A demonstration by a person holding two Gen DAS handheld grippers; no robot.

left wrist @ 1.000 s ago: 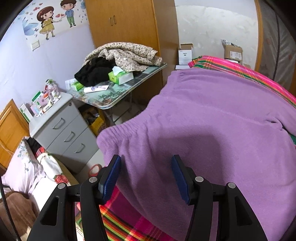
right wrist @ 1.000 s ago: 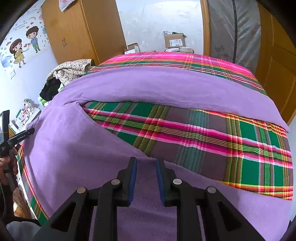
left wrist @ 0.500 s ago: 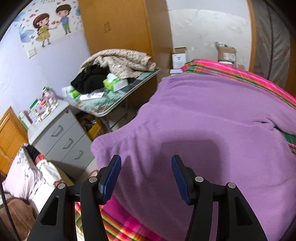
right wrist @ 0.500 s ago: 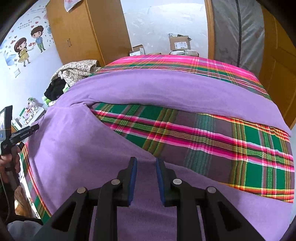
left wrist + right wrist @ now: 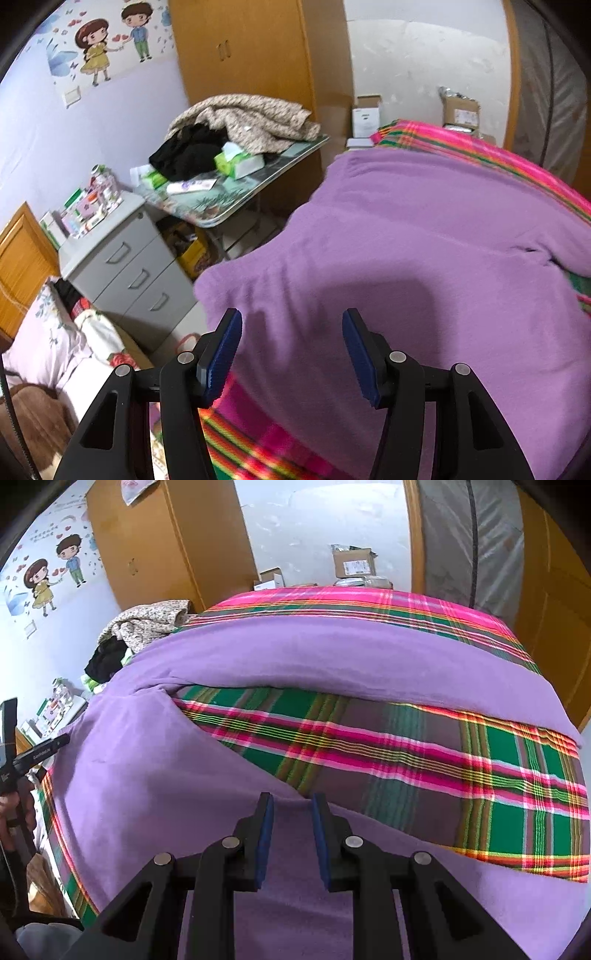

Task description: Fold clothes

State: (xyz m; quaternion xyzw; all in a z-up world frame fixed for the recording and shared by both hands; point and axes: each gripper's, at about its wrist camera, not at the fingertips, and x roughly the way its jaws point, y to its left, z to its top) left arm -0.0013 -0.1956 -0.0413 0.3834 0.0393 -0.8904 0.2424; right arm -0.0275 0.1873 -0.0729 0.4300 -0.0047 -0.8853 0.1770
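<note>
Left tongs (image 5: 291,354) are seen released, blue pads (image 5: 223,354) wide apart, held over the near corner of the purple garment (image 5: 424,266); nothing lies between them. Right tongs (image 5: 290,834) are set narrower, jaws either side of a purple fold at the near edge; whether the pads actually press on the cloth cannot be told.

Purple garment (image 5: 155,775) is spread across the bed, on a plaid blanket (image 5: 424,746) of pink and green. A wedge of blanket is left bare between two long purple stretches, which join at the left of the right wrist view. One corner overhangs the bed edge.

Beside the bed: a desk (image 5: 236,199) piled with clothes (image 5: 243,118) and a tissue box (image 5: 240,162); a grey drawer unit (image 5: 129,266) just beside it.

The person's hand (image 5: 11,805) with the left handle is caught at the left edge of the right wrist view.
</note>
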